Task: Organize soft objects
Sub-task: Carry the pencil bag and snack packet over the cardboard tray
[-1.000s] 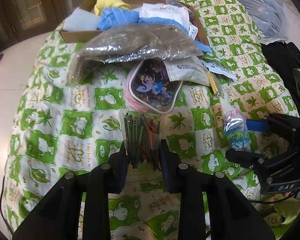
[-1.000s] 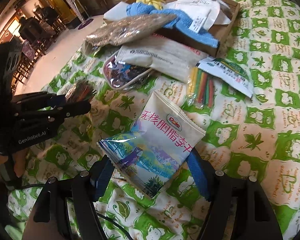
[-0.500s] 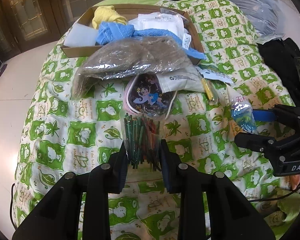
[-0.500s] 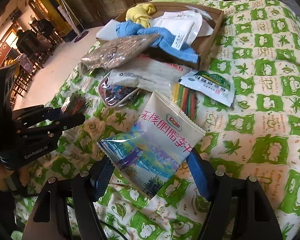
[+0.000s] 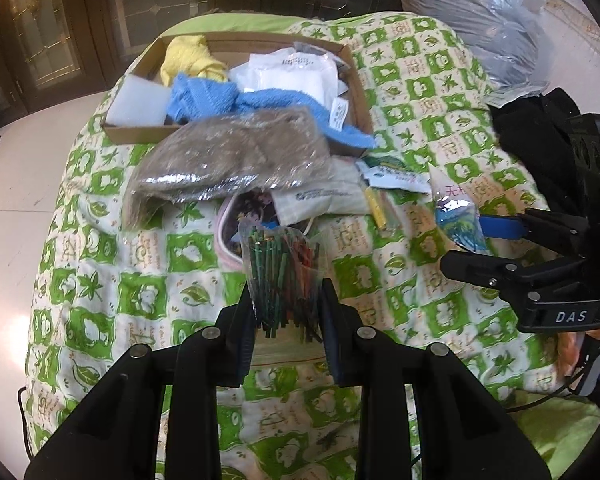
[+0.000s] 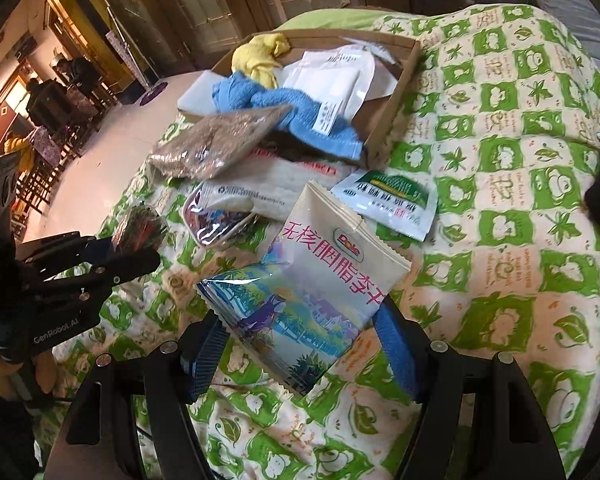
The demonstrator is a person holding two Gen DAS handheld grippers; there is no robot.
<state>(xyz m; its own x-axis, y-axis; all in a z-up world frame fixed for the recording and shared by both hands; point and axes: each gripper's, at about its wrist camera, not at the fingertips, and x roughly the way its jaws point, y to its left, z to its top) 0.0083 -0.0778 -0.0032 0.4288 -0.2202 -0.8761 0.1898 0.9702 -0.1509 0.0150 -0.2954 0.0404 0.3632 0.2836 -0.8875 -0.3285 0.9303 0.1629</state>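
while clamped, stick bag (image 5: 286, 276) sits between left gripper (image 5: 287, 320) fingers.

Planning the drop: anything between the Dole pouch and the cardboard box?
Yes. Right gripper holds the Dole pouch; the clear-wrapped brown bag and blue towel overhang the cardboard box's near edge.

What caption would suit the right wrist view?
Right gripper holds a Dole snack pouch above the green quilt, cardboard box of cloths beyond.
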